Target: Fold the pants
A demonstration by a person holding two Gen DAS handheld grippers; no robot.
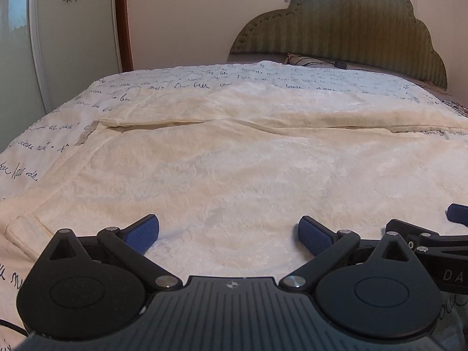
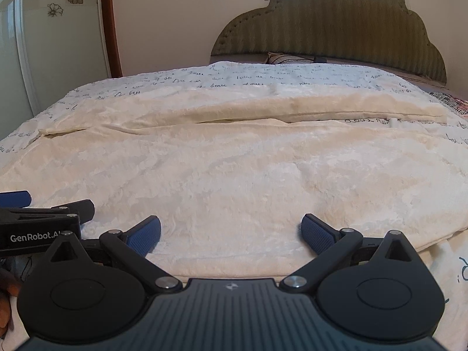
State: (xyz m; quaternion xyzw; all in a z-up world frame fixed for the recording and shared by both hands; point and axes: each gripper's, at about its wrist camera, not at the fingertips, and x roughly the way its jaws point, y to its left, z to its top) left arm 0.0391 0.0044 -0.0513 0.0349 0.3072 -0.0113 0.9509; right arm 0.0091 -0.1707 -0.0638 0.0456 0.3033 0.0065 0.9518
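- The bed (image 1: 73, 134) carried the cream pants (image 1: 234, 175), spread flat with 2 legs side by side
- No fold showed yet; all folding remained
- Left gripper (image 1: 228, 235) and right gripper (image 2: 231, 235) sat at the near edge, jaws wide, holding nothing

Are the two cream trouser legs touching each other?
Cannot tell. In the right wrist view a dark slit separates the far leg from the near leg; it may be only shadow.
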